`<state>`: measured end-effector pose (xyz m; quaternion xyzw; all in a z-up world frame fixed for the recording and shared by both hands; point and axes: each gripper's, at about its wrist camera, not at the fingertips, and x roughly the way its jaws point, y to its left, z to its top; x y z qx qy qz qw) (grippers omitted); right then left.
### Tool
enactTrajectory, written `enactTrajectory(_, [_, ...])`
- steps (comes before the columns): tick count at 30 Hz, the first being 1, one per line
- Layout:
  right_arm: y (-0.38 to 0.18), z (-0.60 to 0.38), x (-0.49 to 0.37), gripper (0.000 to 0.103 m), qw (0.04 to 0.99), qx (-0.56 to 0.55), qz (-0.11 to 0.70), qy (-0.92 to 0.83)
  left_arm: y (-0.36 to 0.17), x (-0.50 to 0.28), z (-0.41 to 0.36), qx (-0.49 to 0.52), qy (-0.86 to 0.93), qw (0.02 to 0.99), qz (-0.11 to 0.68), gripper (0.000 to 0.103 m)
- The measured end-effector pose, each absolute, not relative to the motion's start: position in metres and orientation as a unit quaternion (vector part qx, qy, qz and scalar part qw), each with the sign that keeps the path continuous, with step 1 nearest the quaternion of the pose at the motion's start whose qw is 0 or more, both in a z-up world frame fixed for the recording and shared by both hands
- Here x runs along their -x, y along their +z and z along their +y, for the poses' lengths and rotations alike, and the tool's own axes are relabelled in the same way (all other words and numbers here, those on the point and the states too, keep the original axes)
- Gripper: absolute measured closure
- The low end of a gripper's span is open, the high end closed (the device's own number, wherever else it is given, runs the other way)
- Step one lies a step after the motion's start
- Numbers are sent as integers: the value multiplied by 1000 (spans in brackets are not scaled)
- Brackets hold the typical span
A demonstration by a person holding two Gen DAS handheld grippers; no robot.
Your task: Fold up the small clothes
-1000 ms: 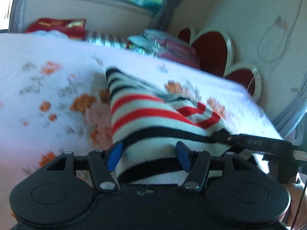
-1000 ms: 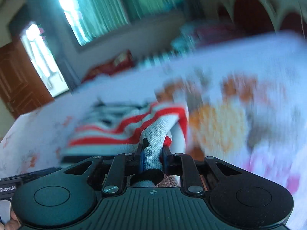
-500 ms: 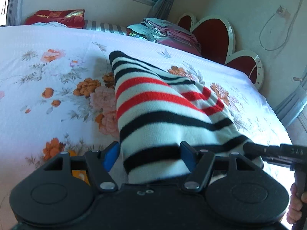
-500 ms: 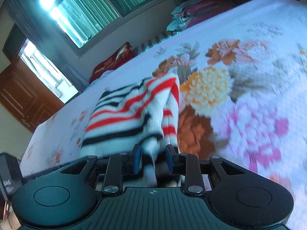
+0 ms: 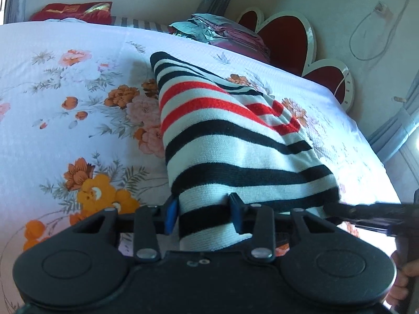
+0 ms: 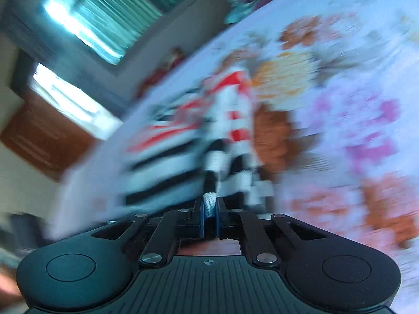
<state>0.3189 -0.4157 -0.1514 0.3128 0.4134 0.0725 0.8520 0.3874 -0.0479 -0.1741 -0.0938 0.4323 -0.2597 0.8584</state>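
Left wrist view. Left gripper: jaws set fairly wide, blue-padded fingertips flanking the near hem of the knitted garment with white, black and red stripes. Fabric fills the gap between the pads; firm clamping not confirmable, so grip state cannot be told. Striped garment: lying lengthwise on the white bedsheet printed with orange and pink flowers, folded into a long narrow band running from the fingers toward the far side of the bed. Red stripes in the middle section, black stripes at both ends. Right gripper: entering from the right edge, dark tip touching the near right corner of the garment, beside the left gripper. Hand partly visible at the lower right, around the handle. Beyond the bed: red heart-shaped headboard with white trim, stack of folded grey and maroon cloth, red pillow with gold print, white cable on the wall.

Right wrist view. Heavily motion-blurred. Right gripper: jaws narrow, blue pads pinching a thin bunched strip of white knit. Striped garment: extending forward and left from the pinch point across the floral bedsheet. Background: bright window with green curtain, brown wooden door.
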Motion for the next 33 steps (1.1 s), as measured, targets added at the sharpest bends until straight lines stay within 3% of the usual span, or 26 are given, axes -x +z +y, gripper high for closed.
enactTrajectory(7, [-152,-414,-317,99,858,-285,420,83,-173,-387,-49,90,-256,858,436,62])
enactTrajectory(9, [-146,-413,-316,95,859,-282,419,81,-169,-386,-50,85,-256,858,436,59])
enactTrajectory(11, [-137,-415,-317,69,865,-282,409,73,-162,-384,-49,86,-250,863,430,55])
enactTrajectory(12, [-131,-416,-319,42,871,-279,397,70,-158,-384,-47,91,-247,866,425,52])
enactTrajectory(13, [-125,-417,-321,36,878,-275,386,67,-153,-383,-46,98,-244,870,417,45])
enactTrajectory(16, [-117,-419,-336,38,884,-269,375,71,-140,-388,-44,115,-237,880,394,43])
enactTrajectory(17, [-117,-419,-344,44,886,-266,375,67,-139,-393,-46,118,-236,881,394,44])
enactTrajectory(19, [-124,-418,-358,78,880,-266,388,66,-139,-405,-51,124,-228,880,397,45])
enactTrajectory(22, [-138,-418,-365,82,871,-279,400,64,-149,-421,-57,135,-220,874,412,48])
enactTrajectory(26, [-158,-424,-361,83,876,-257,405,54,-166,-428,-62,136,-213,870,424,41])
enactTrajectory(33, [-142,-421,-364,82,880,-244,402,64,-159,-431,-61,127,-209,876,416,40])
